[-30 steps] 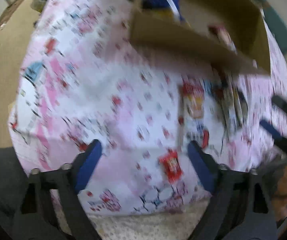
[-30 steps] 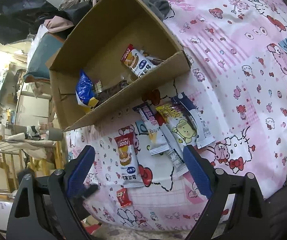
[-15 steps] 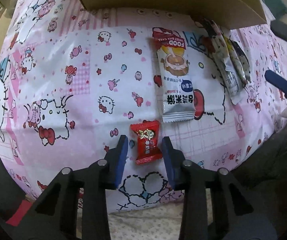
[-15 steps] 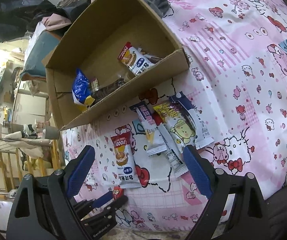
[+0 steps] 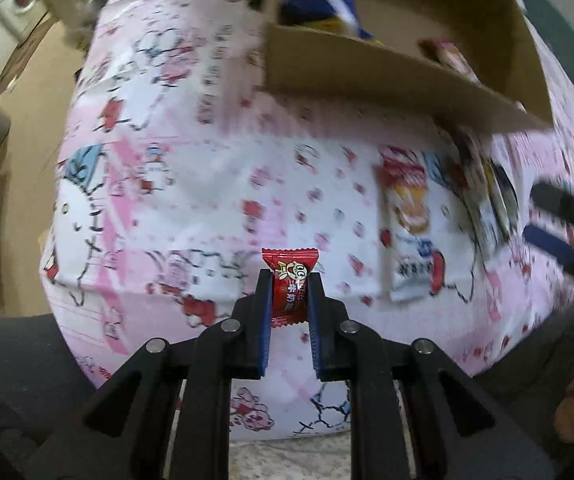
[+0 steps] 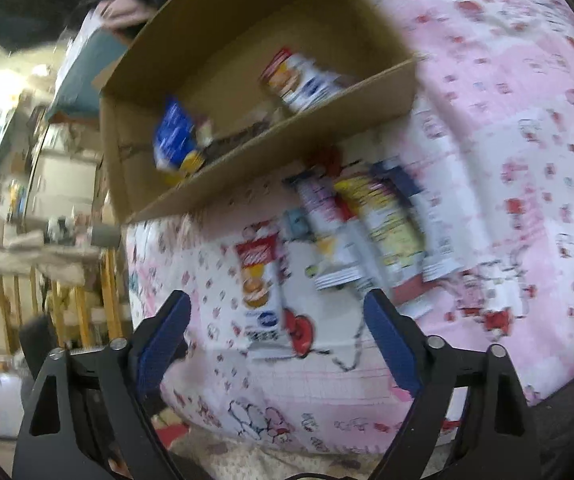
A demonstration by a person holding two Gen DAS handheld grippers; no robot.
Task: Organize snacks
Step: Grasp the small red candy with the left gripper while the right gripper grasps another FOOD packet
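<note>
Bedsheet (image 5: 215,184), pink cartoon print, covers the whole work surface, and an open cardboard box (image 6: 271,148) sits on it at the far side as the collection bin, low front wall facing the person so packets can go over it. Box already holds a blue bag (image 6: 175,136) and a red-and-white packet (image 6: 303,80), so sorting looks partway done. Loose snacks lie just in front of the box wall: a rice cake packet (image 6: 261,280) alone, and beside it an overlapping cluster of long packets (image 6: 371,224), probably staged within easy reach. Right gripper (image 6: 277,316) hangs above the sheet with jaws wide but closing, nothing pinched; the rice cake packet shows in the gap between the pads, untouched, likely the next pick. Left gripper (image 5: 289,284) points down, jaws nearly together and clamped on a small red candy (image 5: 290,282); pads press its two long sides, crimped top edge poking out past the fingertips, bottom edge hanging free between the jaws. Candy appears clear of the sheet, box well apart from it up and to the right.
</note>
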